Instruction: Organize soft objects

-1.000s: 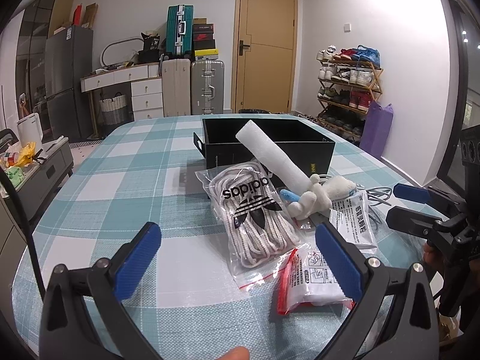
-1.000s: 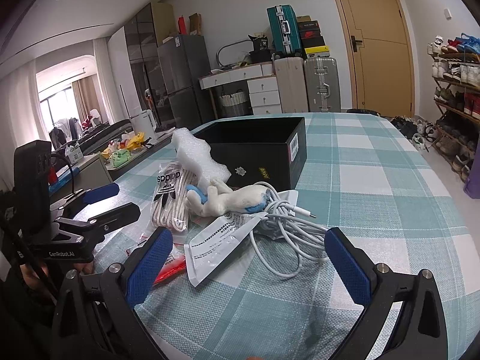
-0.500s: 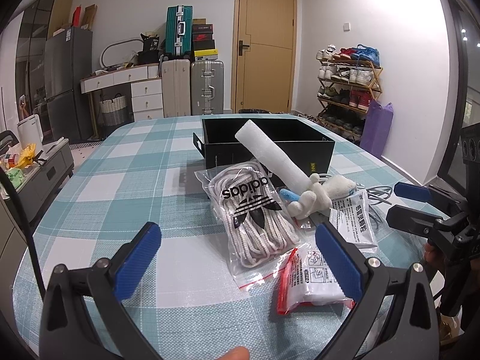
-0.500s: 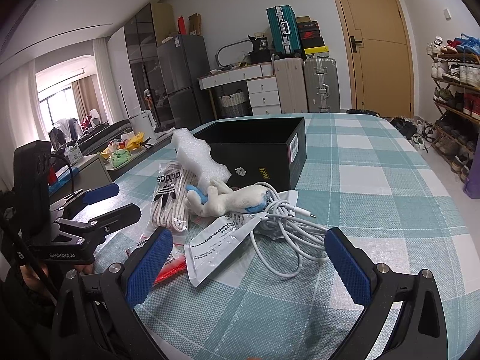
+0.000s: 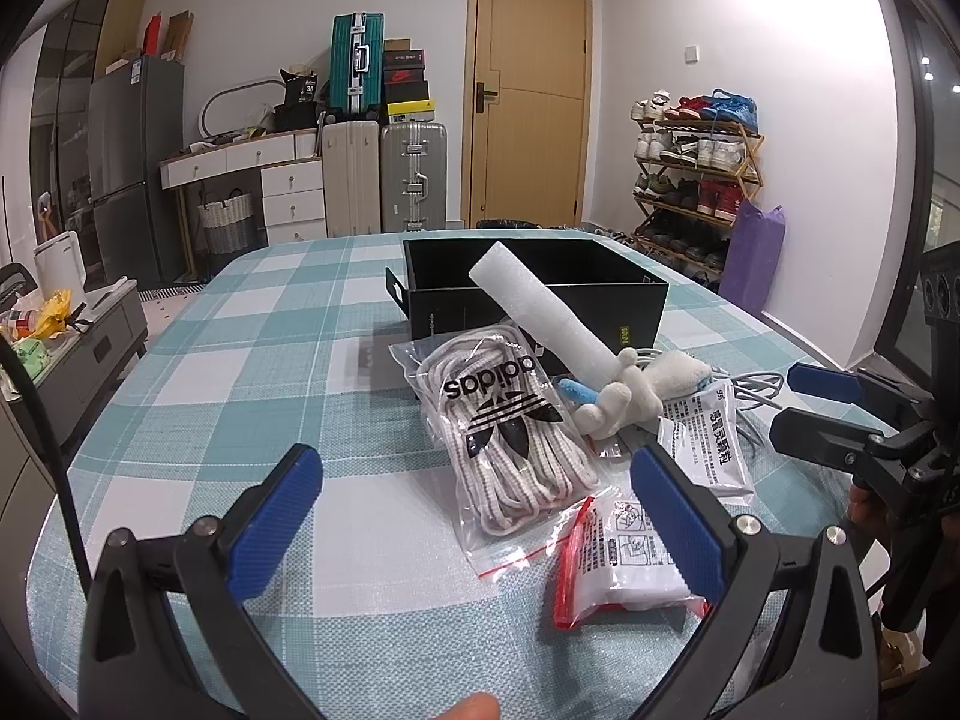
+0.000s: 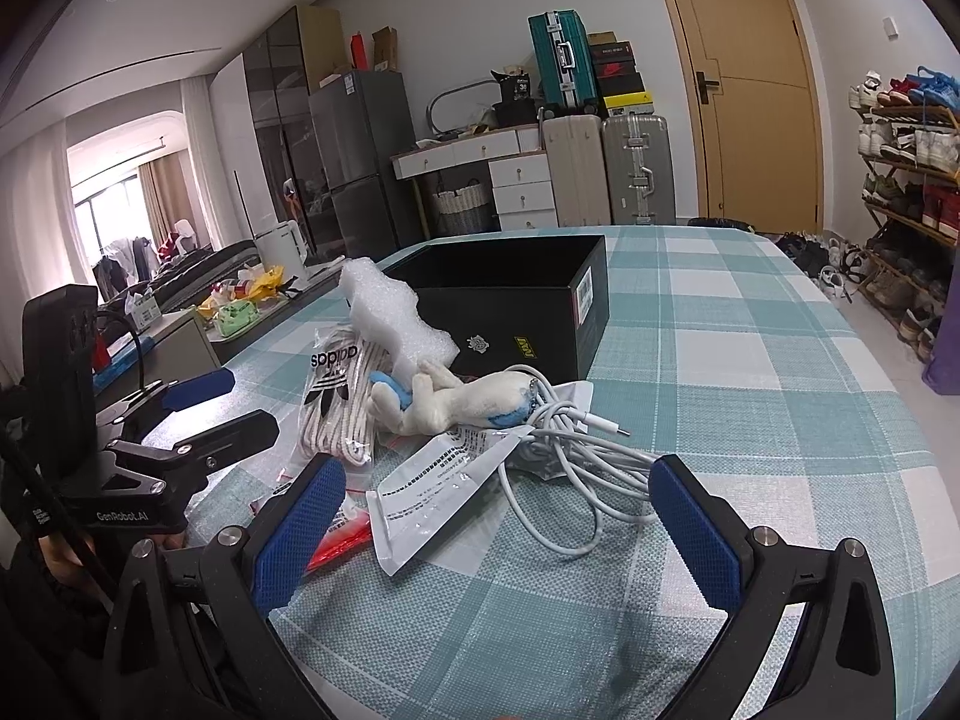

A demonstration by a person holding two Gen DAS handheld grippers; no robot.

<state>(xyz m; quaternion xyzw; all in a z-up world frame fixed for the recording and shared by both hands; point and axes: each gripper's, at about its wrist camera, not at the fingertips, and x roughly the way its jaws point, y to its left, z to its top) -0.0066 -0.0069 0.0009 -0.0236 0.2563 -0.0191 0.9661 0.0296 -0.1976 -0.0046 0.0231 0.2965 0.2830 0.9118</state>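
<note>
My left gripper (image 5: 477, 495) hangs over the near edge of the teal-and-white checked tablecloth (image 5: 240, 372), its blue-padded fingers spread wide with nothing between them. Nothing has been gathered yet, so I judge the step in hand to be the first pick.

Working left to right in the left wrist view, the clear zip bag of white laces with the black trefoil logo (image 5: 501, 420) lies flat, nearest my left fingers. Just below and right of it sits a small red-edged plastic packet (image 5: 618, 564). The white foam roll (image 5: 540, 312) leans from the pile up against the open black cardboard box (image 5: 600, 288). The white plush toy with blue patches (image 5: 636, 390) rests at the roll's foot, a white printed sachet (image 5: 708, 438) beside it, and a tangled white charging cable (image 6: 570, 468) trails off to the right.

My right gripper (image 6: 495, 531) faces the cable and sachet, likewise spread wide and empty.

To do this well I would take the laces bag first, pinching its bulky middle rather than the slippery film edge, and leave the roll until the plush is lifted clear.
</note>
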